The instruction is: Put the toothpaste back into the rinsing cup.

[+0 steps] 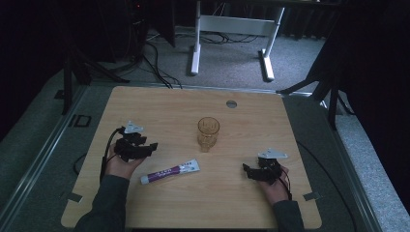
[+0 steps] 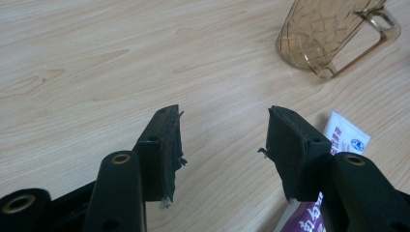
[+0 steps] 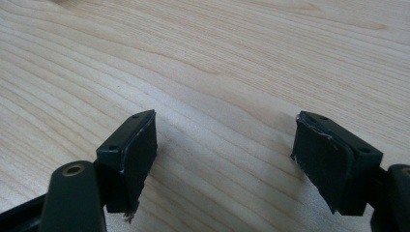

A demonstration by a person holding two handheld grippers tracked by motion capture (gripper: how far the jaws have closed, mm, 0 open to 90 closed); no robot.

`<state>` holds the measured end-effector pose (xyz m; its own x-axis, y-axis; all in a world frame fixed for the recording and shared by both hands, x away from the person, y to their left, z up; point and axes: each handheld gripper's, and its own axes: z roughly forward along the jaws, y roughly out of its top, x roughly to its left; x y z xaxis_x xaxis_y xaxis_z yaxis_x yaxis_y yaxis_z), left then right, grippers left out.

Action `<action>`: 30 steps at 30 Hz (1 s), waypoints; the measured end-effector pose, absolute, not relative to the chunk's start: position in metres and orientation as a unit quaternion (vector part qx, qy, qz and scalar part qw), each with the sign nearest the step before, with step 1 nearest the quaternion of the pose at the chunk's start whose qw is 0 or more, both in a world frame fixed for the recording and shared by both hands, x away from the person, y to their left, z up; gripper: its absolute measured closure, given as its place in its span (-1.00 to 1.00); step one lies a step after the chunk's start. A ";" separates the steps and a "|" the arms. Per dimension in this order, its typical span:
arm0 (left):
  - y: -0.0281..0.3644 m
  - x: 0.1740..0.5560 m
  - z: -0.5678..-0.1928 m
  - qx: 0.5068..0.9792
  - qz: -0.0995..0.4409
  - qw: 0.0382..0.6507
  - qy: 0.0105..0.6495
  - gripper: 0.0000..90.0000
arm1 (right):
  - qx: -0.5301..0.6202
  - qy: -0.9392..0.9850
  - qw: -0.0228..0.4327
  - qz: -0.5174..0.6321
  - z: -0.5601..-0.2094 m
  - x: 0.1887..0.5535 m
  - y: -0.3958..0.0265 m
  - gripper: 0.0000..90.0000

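While both grippers rest low over the pale wood-grain desk (image 1: 251, 116), the white and purple toothpaste tube (image 1: 170, 172) lies just beside the left gripper (image 1: 153, 146), at about four o'clock from its fingertips in the high view. Its long axis runs from roughly eight o'clock, where the white cap sits, to two o'clock, where the flat crimped end points toward the amber ribbed plastic mug (image 1: 208, 133). In the left gripper view the tube (image 2: 345, 137) shows past the right-hand finger (image 2: 290, 150), off to the side and not between the pads, so a grasp would, I judge, call for a swing toward it first. The left gripper's fingers stand wide apart and hold nothing.

The right gripper (image 1: 246, 169) sits well apart at the tube's three o'clock, fingers (image 3: 133, 154) spread wide over bare wood, empty too. The left hand is clearly nearer.

The mug stands upright near the desk's middle, at twelve o'clock from the tube's crimped end, apart from it. Beyond the desk lie grey carpet, cables and a white desk frame (image 1: 232, 24) in a dim room.
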<state>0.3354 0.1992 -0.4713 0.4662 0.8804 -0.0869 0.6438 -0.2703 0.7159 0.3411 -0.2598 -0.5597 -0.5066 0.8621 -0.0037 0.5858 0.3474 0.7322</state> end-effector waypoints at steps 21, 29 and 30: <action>0.195 0.329 -0.461 0.795 0.167 0.350 0.466 0.08 | 0.455 0.796 0.199 0.345 -0.560 0.341 -0.260 -0.48; 0.192 0.329 -0.458 0.804 0.163 0.338 0.460 0.10 | 0.455 0.796 0.200 0.345 -0.560 0.341 -0.260 -0.48; 0.192 0.329 -0.458 0.806 0.162 0.336 0.460 0.10 | 0.455 0.796 0.199 0.345 -0.560 0.341 -0.260 -0.48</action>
